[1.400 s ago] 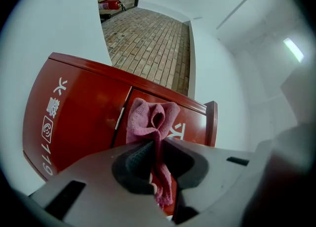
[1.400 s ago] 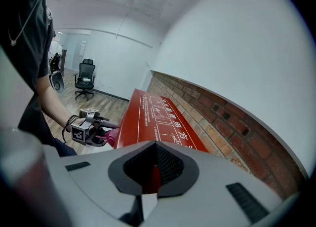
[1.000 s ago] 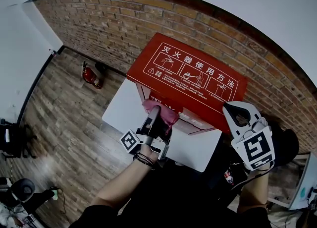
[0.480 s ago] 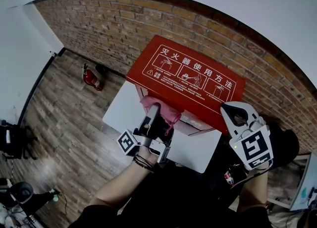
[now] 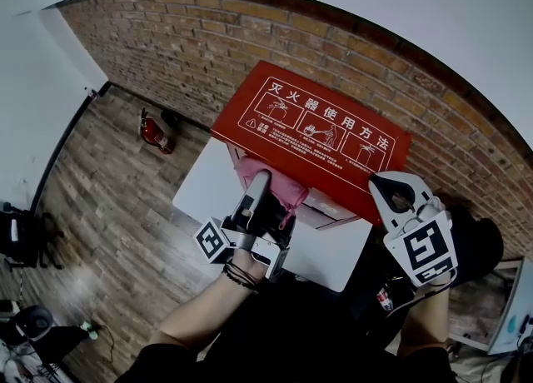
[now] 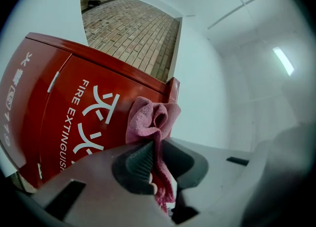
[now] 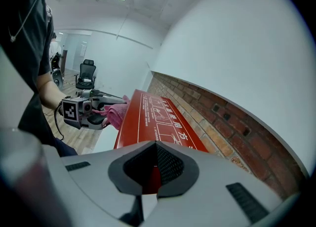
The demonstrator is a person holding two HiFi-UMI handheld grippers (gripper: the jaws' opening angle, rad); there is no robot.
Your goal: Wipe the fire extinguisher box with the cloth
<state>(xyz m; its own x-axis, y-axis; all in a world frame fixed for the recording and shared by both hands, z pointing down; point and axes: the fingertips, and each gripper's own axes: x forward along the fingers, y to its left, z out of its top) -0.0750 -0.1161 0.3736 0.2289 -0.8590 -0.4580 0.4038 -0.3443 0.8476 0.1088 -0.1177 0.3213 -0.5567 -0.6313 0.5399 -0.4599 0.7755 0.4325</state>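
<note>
Left gripper view: left gripper jaws clamped on the pink cloth, which is bunched at the upper front edge of the red fire extinguisher box | right gripper view: right gripper jaws together, nothing between them, beside the lid's near right corner | head view: box stands on white table; brick wall behind; fire extinguisher on floor.

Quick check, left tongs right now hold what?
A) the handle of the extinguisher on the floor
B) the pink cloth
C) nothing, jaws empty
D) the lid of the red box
B: in the left gripper view the left tongs are closed on the pink cloth, which bunches up in front of the red fire extinguisher box.
</note>
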